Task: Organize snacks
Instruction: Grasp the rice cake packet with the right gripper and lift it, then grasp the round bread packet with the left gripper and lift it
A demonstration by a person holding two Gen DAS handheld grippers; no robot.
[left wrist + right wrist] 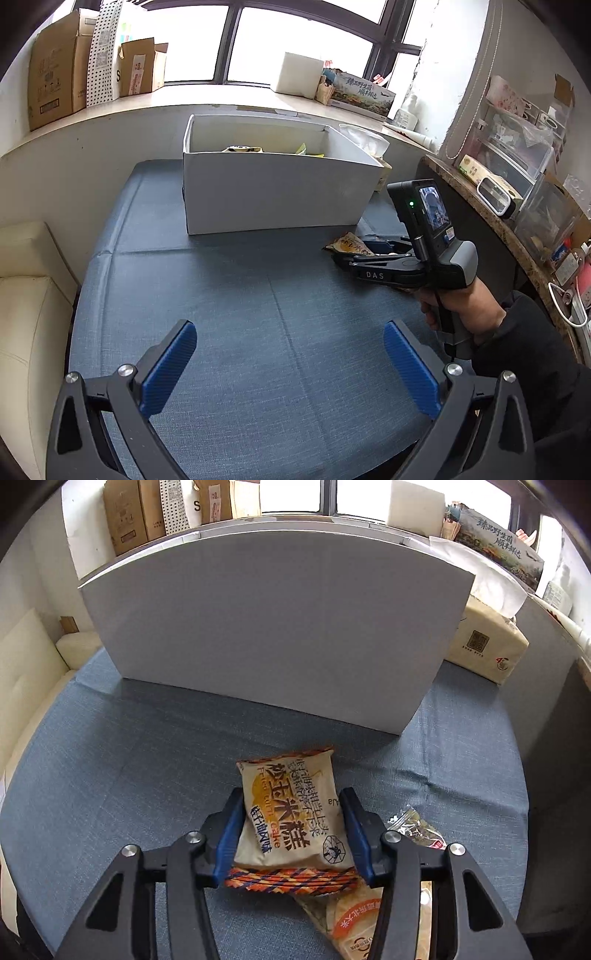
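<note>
A beige and orange corn cake packet (291,812) lies on the blue tablecloth (129,775), and my right gripper (291,825) is shut on it, its blue pads (229,834) pressing both sides. Under and beside it lie an orange rice cracker packet (354,923) and a small clear packet (410,825). The left wrist view shows the right gripper (341,256) low at the packet (349,244), in front of the white box (273,192). Some snacks (242,149) show inside the box. My left gripper (290,354) hangs open over bare cloth, holding nothing.
The white box (266,635) stands close ahead of the right gripper. A tissue pack (484,646) sits to its right. A cream cushion (26,295) borders the table's left, a cluttered stone counter (480,206) its right. Cartons (55,74) line the windowsill.
</note>
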